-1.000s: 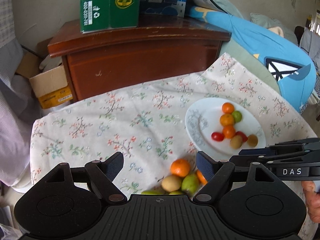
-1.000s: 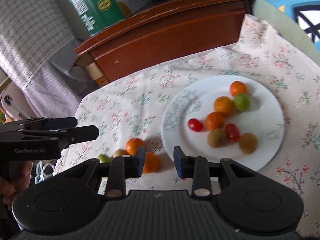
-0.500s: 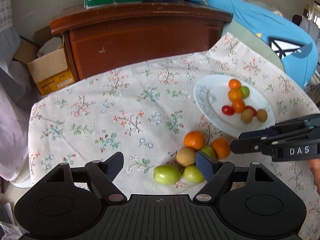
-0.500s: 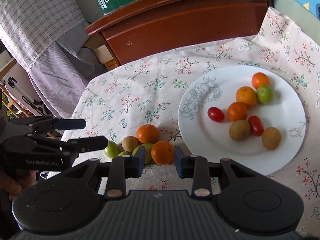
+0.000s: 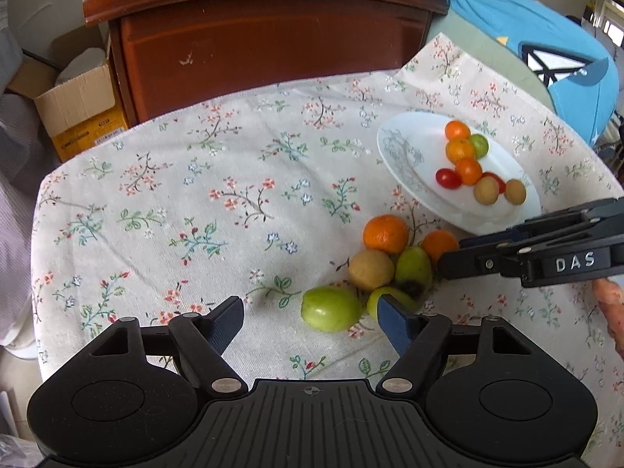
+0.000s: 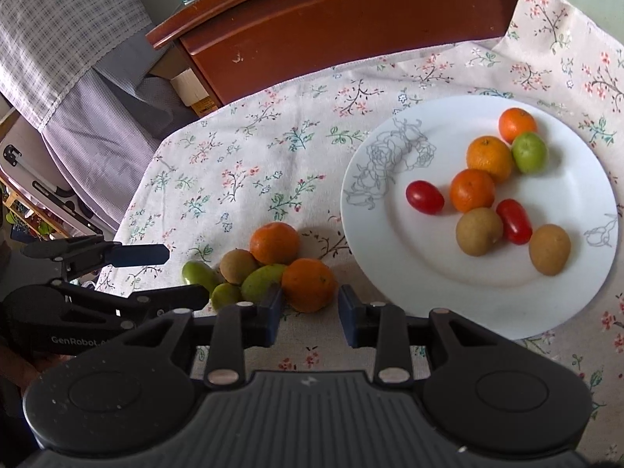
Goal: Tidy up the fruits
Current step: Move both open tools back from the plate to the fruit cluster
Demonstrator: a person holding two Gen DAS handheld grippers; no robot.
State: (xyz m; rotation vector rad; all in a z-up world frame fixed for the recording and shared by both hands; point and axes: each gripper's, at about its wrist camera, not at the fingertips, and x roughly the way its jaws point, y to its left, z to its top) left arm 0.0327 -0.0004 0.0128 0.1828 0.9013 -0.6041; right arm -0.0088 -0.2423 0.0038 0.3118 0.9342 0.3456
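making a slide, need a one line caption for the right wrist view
Right gripper, open and empty, nears an orange in a fruit pile on the floral tablecloth, beside a white plate already holding eight fruits.

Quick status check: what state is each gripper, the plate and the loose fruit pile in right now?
left gripper: open, fingers wide, nothing held, green fruit just ahead.
right gripper: open with a narrow gap, empty, nearest orange just beyond its fingers.
plate: upright on the cloth, holding eight small fruits.
loose fruit pile: six pieces clustered on the tablecloth, off the plate.
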